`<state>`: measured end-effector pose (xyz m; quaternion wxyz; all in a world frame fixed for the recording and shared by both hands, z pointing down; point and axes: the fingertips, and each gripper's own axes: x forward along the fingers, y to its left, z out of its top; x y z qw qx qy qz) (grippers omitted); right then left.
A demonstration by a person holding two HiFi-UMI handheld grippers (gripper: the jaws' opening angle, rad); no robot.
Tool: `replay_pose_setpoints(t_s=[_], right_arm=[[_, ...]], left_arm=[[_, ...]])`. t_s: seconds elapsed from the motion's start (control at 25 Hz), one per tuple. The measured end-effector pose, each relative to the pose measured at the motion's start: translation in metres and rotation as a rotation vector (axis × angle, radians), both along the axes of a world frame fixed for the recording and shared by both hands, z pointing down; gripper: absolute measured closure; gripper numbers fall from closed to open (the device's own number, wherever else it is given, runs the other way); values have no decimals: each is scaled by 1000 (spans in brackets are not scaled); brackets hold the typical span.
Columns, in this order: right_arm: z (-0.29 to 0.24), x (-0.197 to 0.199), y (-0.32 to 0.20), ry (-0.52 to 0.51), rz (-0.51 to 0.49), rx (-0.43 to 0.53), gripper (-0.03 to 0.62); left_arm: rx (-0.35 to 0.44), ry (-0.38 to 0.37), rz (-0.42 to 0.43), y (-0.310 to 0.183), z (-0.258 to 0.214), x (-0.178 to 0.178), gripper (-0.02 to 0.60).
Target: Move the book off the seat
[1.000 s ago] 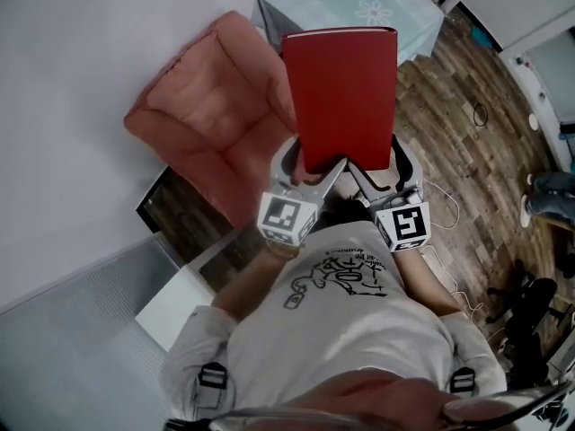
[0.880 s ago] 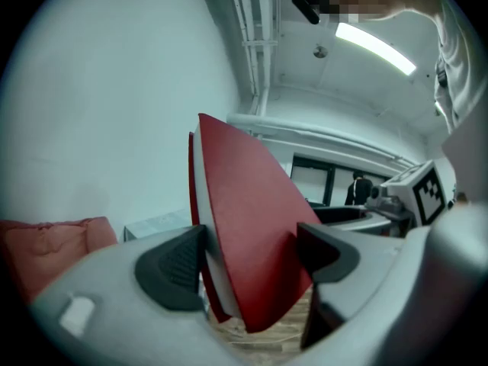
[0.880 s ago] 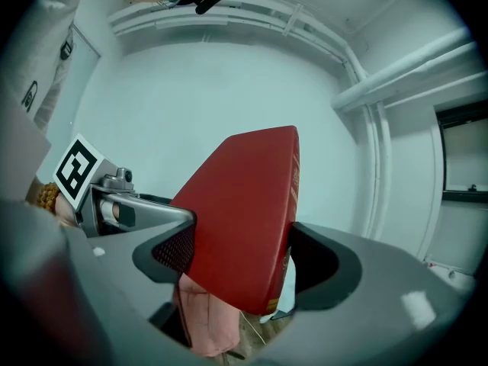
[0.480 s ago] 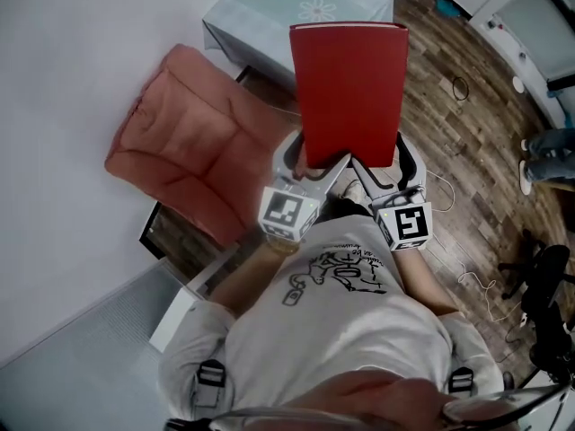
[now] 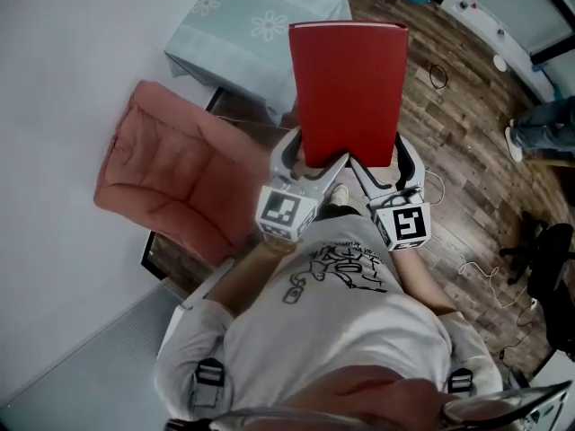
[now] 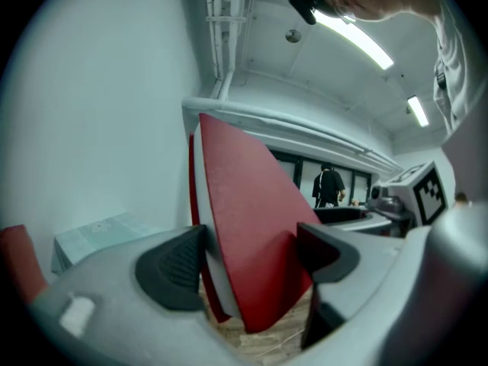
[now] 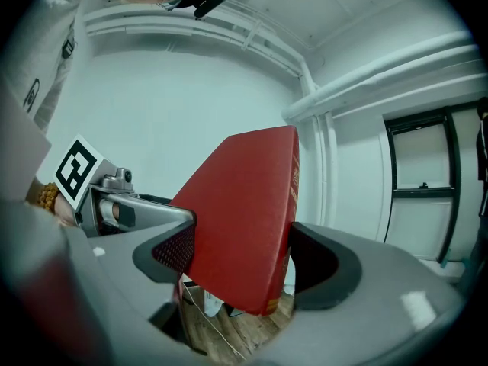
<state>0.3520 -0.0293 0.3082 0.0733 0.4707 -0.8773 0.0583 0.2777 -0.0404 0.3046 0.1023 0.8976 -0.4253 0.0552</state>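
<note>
A red hardcover book [image 5: 348, 92] is held up in the air, off the pink cushioned seat [image 5: 171, 173] that lies down to its left. My left gripper [image 5: 305, 162] grips the book's near left corner and my right gripper [image 5: 375, 164] its near right corner. In the left gripper view the book [image 6: 248, 239] stands wedged between the two dark pads, cover and page edge showing. In the right gripper view the book [image 7: 248, 212], spine to the right, sits pinched between both pads.
A small table with a pale floral cloth [image 5: 256, 30] stands beyond the seat, by the white wall. Wood floor [image 5: 458, 133] with cables lies to the right. A person's legs [image 5: 539, 128] and an office chair base [image 5: 544, 259] are at the right edge.
The book stays in both grippers in the same spot of the head view. The seat and the cloth-covered table have slid left and down in the view as the person turns right.
</note>
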Motion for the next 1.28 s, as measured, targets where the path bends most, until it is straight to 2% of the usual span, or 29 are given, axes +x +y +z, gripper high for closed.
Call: replay_pose_setpoints(t_s=[0.24,0.44,0.92,1.28], right_arm=[[-1,51,-13,-3,71,-6,206],[2,76,-21,-9,102,0,207],[10,100,-45,-9,141,1,207],[10,95,-92,2,135,-1,207]], left_arm=[[7,6,62,-17,0,52,213],[1,1,100,-28,2,77,213],[2,0,134,-56,9,102,213],[2,15,123,-101,10,97,213]])
